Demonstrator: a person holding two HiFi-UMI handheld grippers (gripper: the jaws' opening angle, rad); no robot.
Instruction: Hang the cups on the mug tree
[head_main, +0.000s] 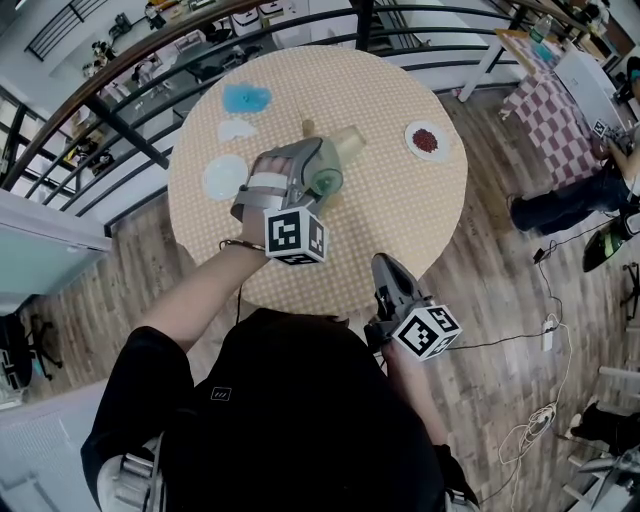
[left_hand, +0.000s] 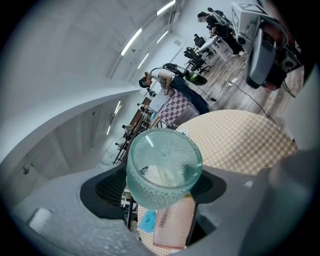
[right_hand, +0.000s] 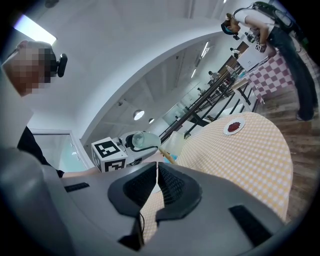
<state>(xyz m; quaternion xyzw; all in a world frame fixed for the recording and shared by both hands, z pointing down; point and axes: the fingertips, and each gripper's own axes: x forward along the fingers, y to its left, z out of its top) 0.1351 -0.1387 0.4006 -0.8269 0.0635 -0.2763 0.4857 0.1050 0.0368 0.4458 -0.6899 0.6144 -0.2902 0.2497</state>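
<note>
My left gripper is shut on a green dimpled glass cup, holding it in the air over the middle of the round table. In the left gripper view the green cup sits between the two pads with its base towards the camera. Just beyond it stands the wooden mug tree, with a pale pink cup beside its post; whether that cup hangs on a peg I cannot tell. The pink cup shows under the green one. My right gripper is shut and empty at the table's near edge.
A blue cloth-like thing and two white plates lie on the table's left side. A small plate of red food sits at the right. A railing runs behind the table. A person stands at the far right.
</note>
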